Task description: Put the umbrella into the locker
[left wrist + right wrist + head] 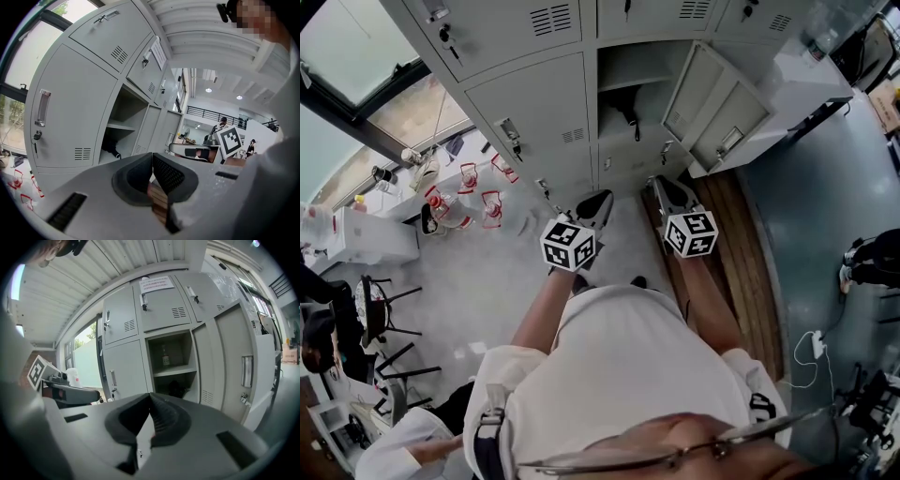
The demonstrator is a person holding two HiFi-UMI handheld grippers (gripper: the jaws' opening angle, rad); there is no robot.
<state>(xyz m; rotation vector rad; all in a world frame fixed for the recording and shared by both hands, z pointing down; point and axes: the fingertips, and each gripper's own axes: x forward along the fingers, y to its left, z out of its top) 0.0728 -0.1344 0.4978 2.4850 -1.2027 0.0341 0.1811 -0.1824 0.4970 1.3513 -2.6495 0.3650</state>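
Note:
The grey locker bank [534, 103] stands ahead with one door [712, 112] swung open. In the lower part of that open compartment lies a dark folded umbrella [628, 114], under a shelf; it also shows as a dark umbrella [110, 146] in the left gripper view and a dark umbrella [176, 389] in the right gripper view. My left gripper [600, 197] and right gripper [663, 185] hang side by side in front of the locker, apart from it. The left gripper [152, 157] has its pads together with nothing between them. The right gripper [150, 397] is likewise shut and empty.
A small bottle [165, 357] stands on the locker's upper shelf. Red-marked containers [478, 202] and a white table [366, 234] sit at the left, with black chairs [389, 319] below them. A wooden floor strip [750, 272] runs at the right, with a white plug and cable [814, 352] beyond.

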